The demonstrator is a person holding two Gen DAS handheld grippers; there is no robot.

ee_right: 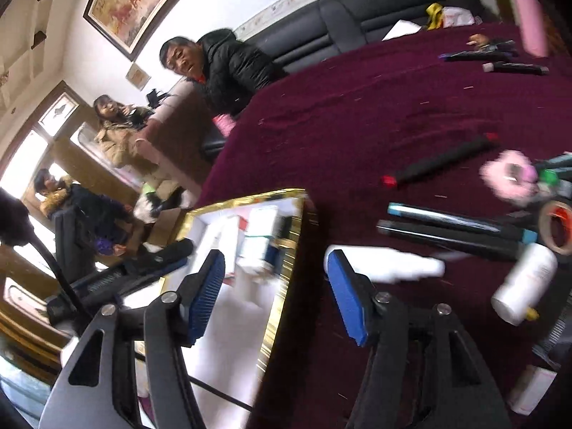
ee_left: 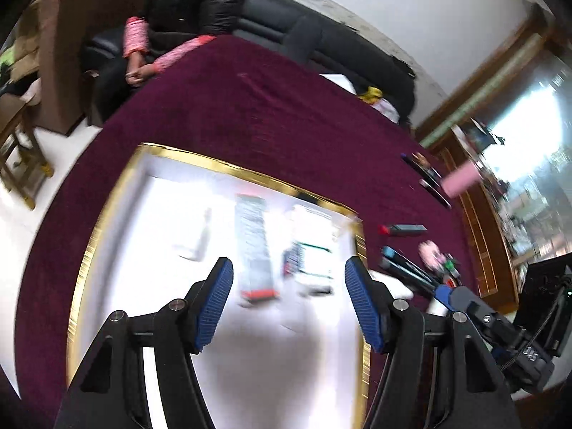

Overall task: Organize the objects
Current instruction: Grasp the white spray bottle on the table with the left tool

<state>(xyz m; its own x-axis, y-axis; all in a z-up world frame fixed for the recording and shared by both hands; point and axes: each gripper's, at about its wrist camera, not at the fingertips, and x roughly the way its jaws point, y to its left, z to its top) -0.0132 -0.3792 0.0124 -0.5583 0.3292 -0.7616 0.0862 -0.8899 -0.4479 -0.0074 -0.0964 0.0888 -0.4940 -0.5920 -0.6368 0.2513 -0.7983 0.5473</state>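
Observation:
A white tray with a gold rim [ee_left: 228,168] lies on the maroon tablecloth [ee_left: 268,107]; inside it are a long striped box [ee_left: 254,246], a white box [ee_left: 314,250] and a white tube [ee_left: 202,236], all blurred. My left gripper [ee_left: 289,279] is open and empty above the tray. My right gripper [ee_right: 275,282] is open and empty over the tray's right gold rim [ee_right: 289,275]. To its right lie a white tube [ee_right: 389,262], a white bottle [ee_right: 525,282], black pens [ee_right: 450,228] and a black marker with red cap [ee_right: 439,161].
A pink scrunchie [ee_right: 507,175], a tape roll [ee_right: 556,225] and a pink bottle [ee_right: 532,25] sit at the table's right. More pens [ee_right: 493,60] lie far back. People sit by a black sofa [ee_right: 357,10] behind the table. The right gripper's body [ee_left: 500,325] shows in the left wrist view.

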